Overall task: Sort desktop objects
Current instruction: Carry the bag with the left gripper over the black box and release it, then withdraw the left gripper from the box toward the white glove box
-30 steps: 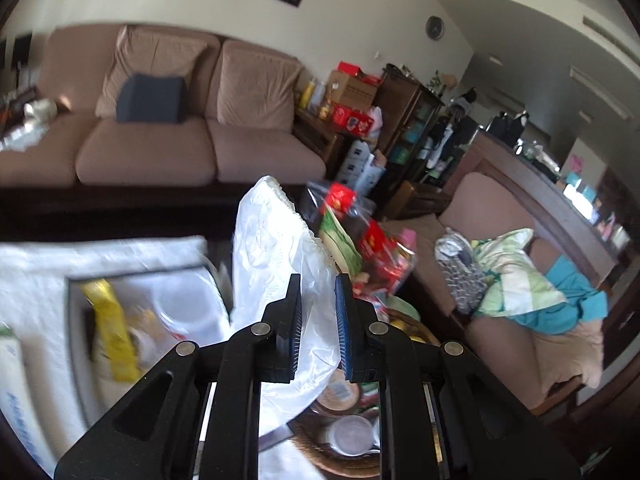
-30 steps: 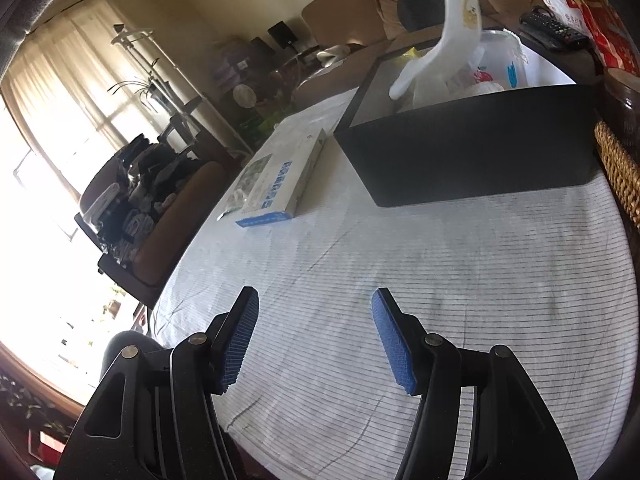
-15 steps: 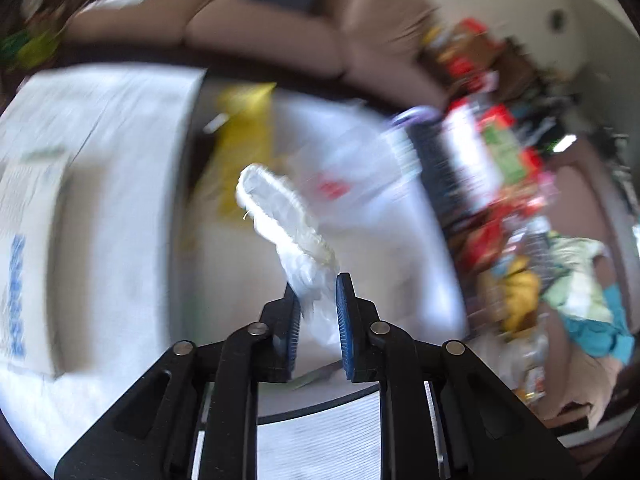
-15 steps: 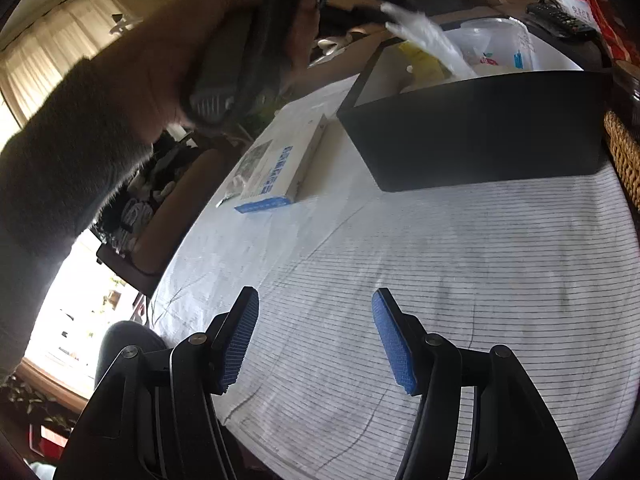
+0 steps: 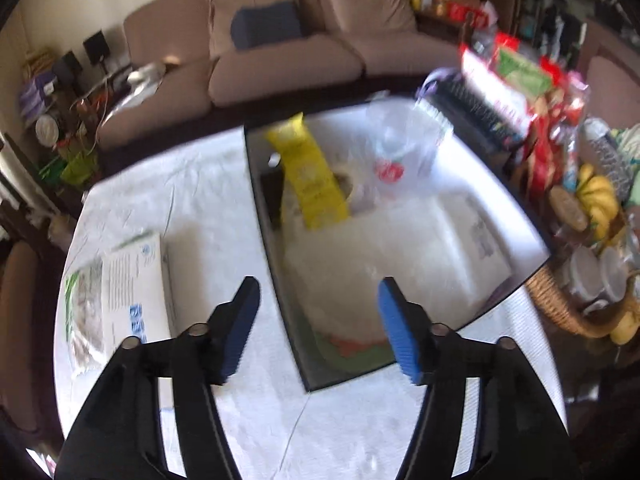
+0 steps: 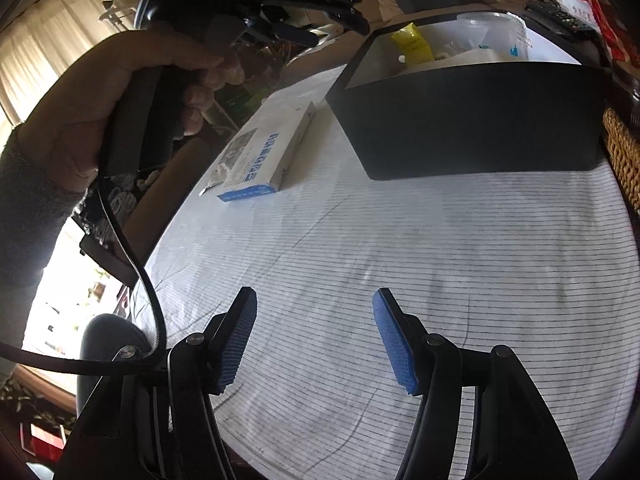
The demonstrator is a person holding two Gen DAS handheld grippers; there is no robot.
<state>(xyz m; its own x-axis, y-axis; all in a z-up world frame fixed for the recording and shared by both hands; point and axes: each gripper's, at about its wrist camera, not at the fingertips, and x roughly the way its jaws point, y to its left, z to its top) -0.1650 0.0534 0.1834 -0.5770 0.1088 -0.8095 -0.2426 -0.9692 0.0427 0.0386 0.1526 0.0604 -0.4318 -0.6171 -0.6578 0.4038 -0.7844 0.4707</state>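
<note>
A black storage box (image 5: pixel 280 292) stands on the striped white tablecloth; it also shows in the right wrist view (image 6: pixel 472 120). Inside lie a white plastic packet (image 5: pixel 384 256), a yellow pouch (image 5: pixel 312 176) and a clear plastic container (image 5: pixel 404 152). My left gripper (image 5: pixel 318 328) is open and empty above the box's near end. A white and blue flat box (image 5: pixel 132 284) lies left of the black box, also seen in the right wrist view (image 6: pixel 264 152). My right gripper (image 6: pixel 314 340) is open and empty over bare tablecloth, well short of the black box.
A wicker basket (image 5: pixel 576 308) with bananas and lidded jars sits right of the box. Snack bags (image 5: pixel 548 120) and a remote control (image 5: pixel 476 112) lie behind it. The person's hand (image 6: pixel 120 112) holding the left gripper hangs high on the left. A sofa (image 5: pixel 288 56) stands beyond the table.
My left gripper, shut on the white plastic packet a second ago, swung over the black box and opened; the packet now lies inside. The right gripper has stayed still.
</note>
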